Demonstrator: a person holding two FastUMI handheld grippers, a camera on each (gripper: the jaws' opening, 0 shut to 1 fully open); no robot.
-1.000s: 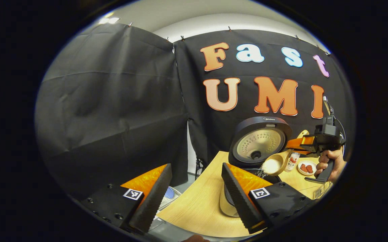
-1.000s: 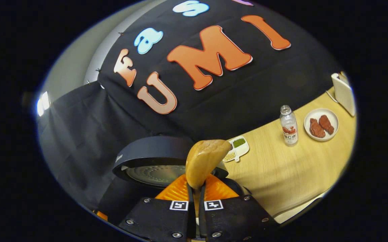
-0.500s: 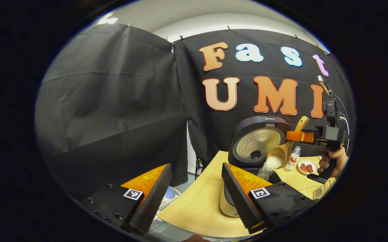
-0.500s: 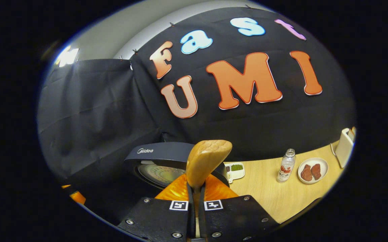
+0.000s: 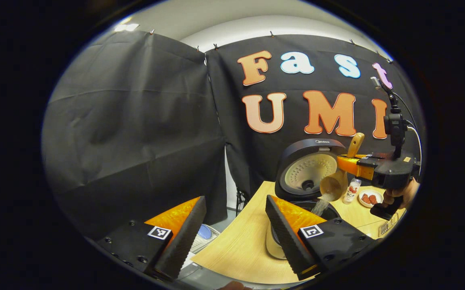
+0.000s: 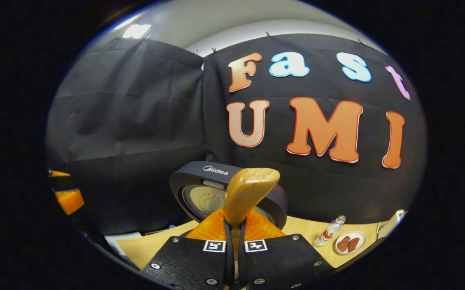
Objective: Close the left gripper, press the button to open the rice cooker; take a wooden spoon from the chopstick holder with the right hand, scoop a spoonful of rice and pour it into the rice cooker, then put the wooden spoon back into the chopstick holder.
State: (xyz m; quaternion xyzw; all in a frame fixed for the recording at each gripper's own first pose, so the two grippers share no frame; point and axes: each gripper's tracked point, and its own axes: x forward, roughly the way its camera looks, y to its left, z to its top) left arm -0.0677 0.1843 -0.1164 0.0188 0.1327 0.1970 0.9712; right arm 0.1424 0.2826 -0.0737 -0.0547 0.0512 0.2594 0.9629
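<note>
Clamping the wooden spoon (image 6: pixel 248 191) by its flat handle, the right hand-held gripper (image 6: pixel 234 237) tips the bowl over the open rice cooker (image 5: pixel 311 171), and rice (image 5: pixel 321 205) spills into the pot. Stiff, light and smooth, the spoon probably wants that firm mid-handle hold. The left hand-held gripper (image 5: pixel 232 229) hangs wide and empty above the pale wood surface (image 5: pixel 240 249).

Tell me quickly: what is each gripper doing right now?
Left gripper: jaws open, holding nothing.
Right gripper: jaws shut on the wooden spoon, tipping rice into the open rice cooker.
</note>
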